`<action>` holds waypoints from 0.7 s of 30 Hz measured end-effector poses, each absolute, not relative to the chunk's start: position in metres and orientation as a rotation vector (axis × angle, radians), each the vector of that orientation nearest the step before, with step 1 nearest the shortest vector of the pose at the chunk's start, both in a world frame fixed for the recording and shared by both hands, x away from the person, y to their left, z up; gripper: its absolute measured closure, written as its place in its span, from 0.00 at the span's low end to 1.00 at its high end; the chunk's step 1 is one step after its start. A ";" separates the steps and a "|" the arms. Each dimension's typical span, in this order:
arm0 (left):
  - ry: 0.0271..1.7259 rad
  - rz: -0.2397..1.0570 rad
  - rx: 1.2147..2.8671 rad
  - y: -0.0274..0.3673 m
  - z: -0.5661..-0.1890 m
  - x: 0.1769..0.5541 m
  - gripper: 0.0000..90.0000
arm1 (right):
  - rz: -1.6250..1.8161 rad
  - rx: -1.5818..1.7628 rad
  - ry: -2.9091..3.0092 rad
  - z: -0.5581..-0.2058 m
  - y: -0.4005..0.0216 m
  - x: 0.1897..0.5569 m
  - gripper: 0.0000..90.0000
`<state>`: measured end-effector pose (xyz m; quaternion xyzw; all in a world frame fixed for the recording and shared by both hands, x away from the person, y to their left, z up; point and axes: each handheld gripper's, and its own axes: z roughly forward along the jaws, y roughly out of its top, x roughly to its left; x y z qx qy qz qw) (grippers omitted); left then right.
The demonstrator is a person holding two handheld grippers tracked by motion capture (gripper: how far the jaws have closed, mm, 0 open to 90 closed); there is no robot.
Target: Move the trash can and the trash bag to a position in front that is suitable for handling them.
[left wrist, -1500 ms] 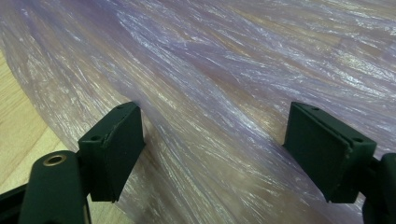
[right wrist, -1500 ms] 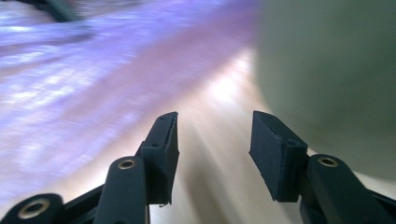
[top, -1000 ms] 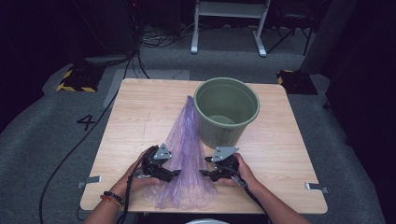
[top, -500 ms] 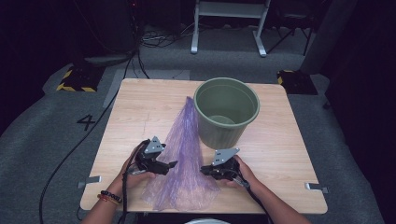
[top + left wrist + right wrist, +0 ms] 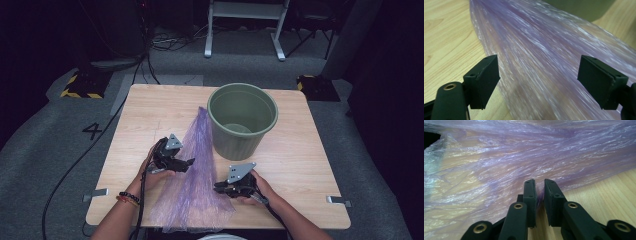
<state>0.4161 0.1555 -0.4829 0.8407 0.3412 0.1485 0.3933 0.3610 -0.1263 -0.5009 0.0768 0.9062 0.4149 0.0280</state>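
Right hand-held gripper [image 5: 539, 191] has just closed, pinching purple bag [image 5: 195, 175] edge at 5 o'clock on worktop [image 5: 300, 165]. Left hand-held gripper [image 5: 186, 163], jaws spread, shifted toward 12. Bag secured one side; bin [image 5: 242, 120] awaits lining.

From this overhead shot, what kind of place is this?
Most likely a lab or studio set up for recording, not a home. A lone wooden table stands on grey carpet with a number 4 marked on it, yellow-and-black striped blocks sit on the floor, and cables trail across it.
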 end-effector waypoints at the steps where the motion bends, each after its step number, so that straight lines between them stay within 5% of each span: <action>1: 0.866 0.377 2.134 0.156 -0.483 0.416 0.19 | 1.281 0.237 2.797 -0.501 -0.126 0.361 0.90; 16: 0.885 0.331 2.224 0.146 -0.499 0.428 0.33 | 1.301 0.209 2.808 -0.502 -0.128 0.359 0.80; 21: 0.849 0.325 2.222 0.151 -0.497 0.427 0.54 | 1.270 0.248 2.799 -0.501 -0.130 0.361 0.48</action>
